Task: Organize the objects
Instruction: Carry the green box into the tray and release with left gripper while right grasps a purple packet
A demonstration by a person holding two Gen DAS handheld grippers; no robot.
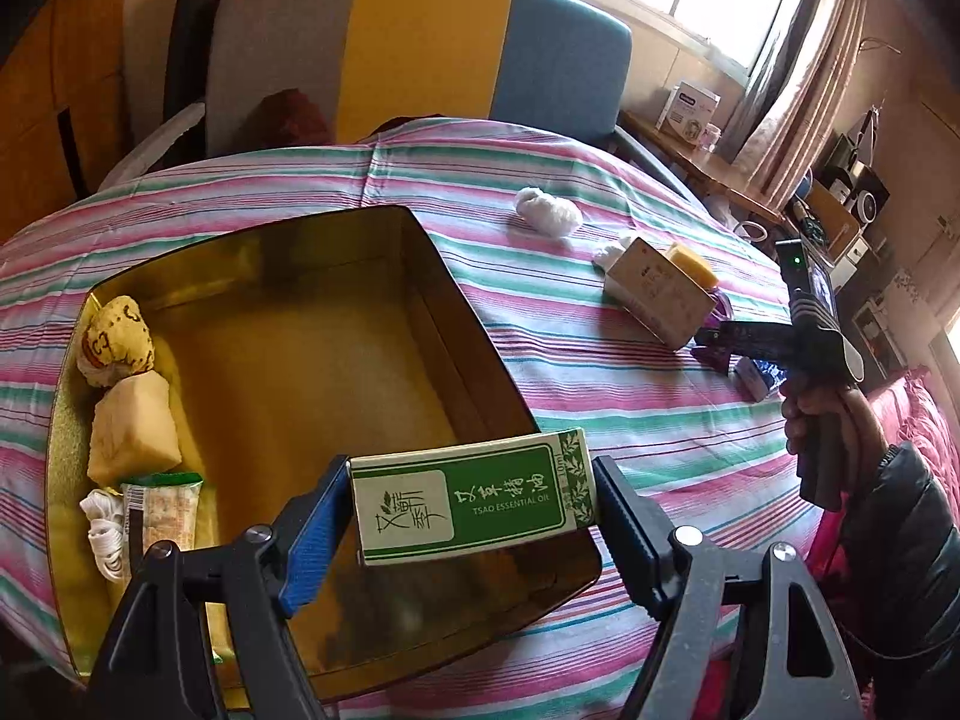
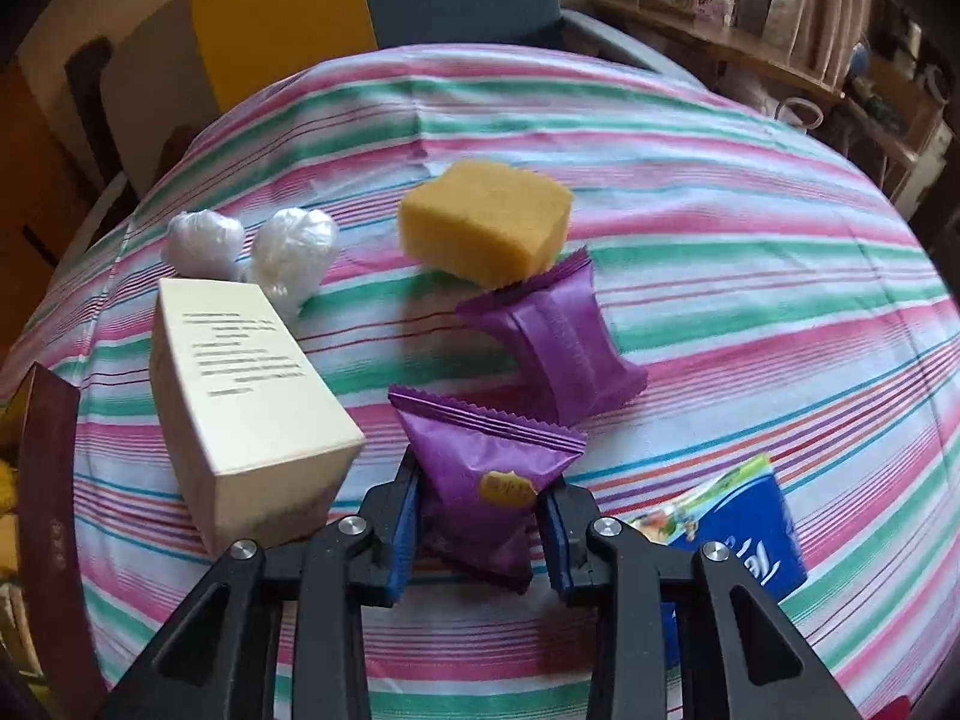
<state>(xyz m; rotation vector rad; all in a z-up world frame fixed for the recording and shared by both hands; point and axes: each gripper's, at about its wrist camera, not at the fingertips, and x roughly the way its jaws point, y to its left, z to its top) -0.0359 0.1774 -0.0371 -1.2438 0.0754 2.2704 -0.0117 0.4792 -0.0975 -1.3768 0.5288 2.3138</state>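
Left gripper (image 1: 474, 510) clamps green-white box (image 1: 471, 501) w/ both pads, held over near corner of gold tin (image 1: 456, 294). Right gripper (image 2: 477, 522) jaws flank purple packet (image 2: 486, 477), prob. pinching it; contact unclear. Beyond: 2nd purple packet (image 2: 555, 342), yellow sponge (image 2: 486, 222); left of jaws, cream box (image 2: 240, 408).

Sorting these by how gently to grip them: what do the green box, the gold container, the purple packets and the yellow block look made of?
Green box: printed matte cardboard, with crisp folded edges. Gold container: probably tin-plate metal, its walls glossy and reflective. Purple packets: shiny plastic film with crimped zigzag seals. Yellow block: likely sponge foam, its surface dull and porous.
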